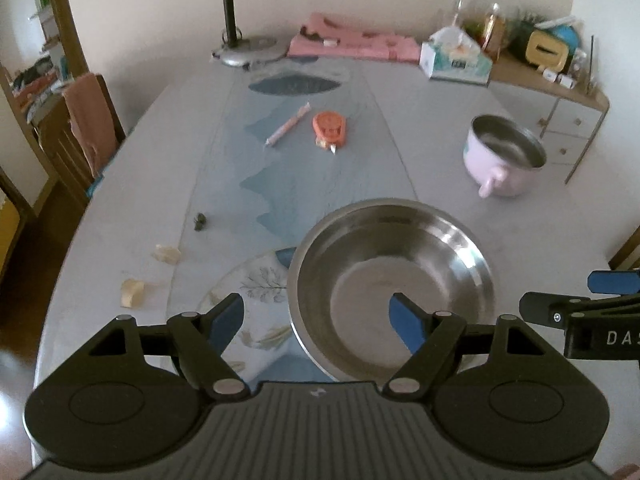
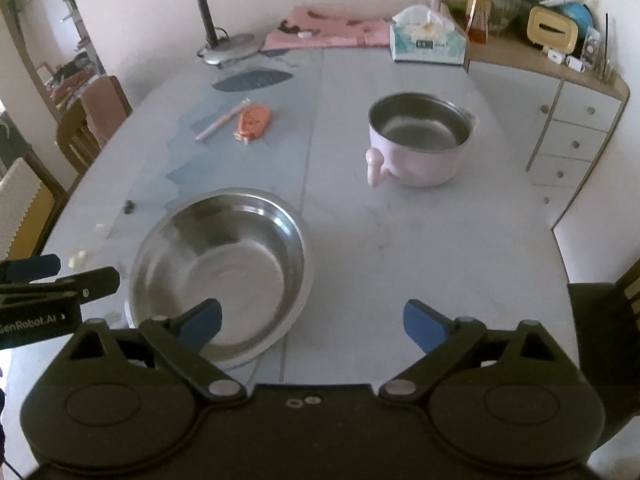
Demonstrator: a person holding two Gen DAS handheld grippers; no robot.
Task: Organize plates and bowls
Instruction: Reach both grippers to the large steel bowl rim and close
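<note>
Steel bowl (image 1: 390, 286) is sitting on a leaf-printed glass plate (image 1: 248, 284) near the front edge of the table (image 1: 140, 184), directly ahead of the left gripper (image 1: 318, 314) and just below it. The left gripper is standing open with nothing between its blue pads; in the left wrist view its right pad (image 1: 406, 320) is showing over the bowl's hollow and its left pad is showing over the plate, so the near left rim is lying between them, though whether either pad is touching cannot be told. The right gripper (image 2: 312, 322) is also open and empty, its jaws spread wide. From it, the bowl (image 2: 224, 268) is lying ahead and to the left, with the gripper's left pad (image 2: 202, 320) overlapping the bowl's near rim and its right pad hanging over bare tabletop. The two grippers are hovering side by side, each one's fingers showing at the edge of the other's view.

Ahead and to the right of both tools, well apart from the steel bowl, a pink pot (image 2: 420, 142) with a steel lining is standing upright, its handle turned toward the cameras. Open tabletop is stretching between the bowl and the pot and out to the table's right edge, where a white drawer unit (image 2: 576, 136) is standing. Farther ahead on the left, a pen (image 1: 288, 124) and an orange tape dispenser (image 1: 330, 128) are lying close together. A desk lamp (image 1: 248, 46), a pink cloth (image 1: 352, 42) and a tissue box (image 1: 454, 60) are lining the far edge. Small scraps (image 1: 132, 292) are lying by the left edge, beside a wooden chair (image 1: 80, 136).
</note>
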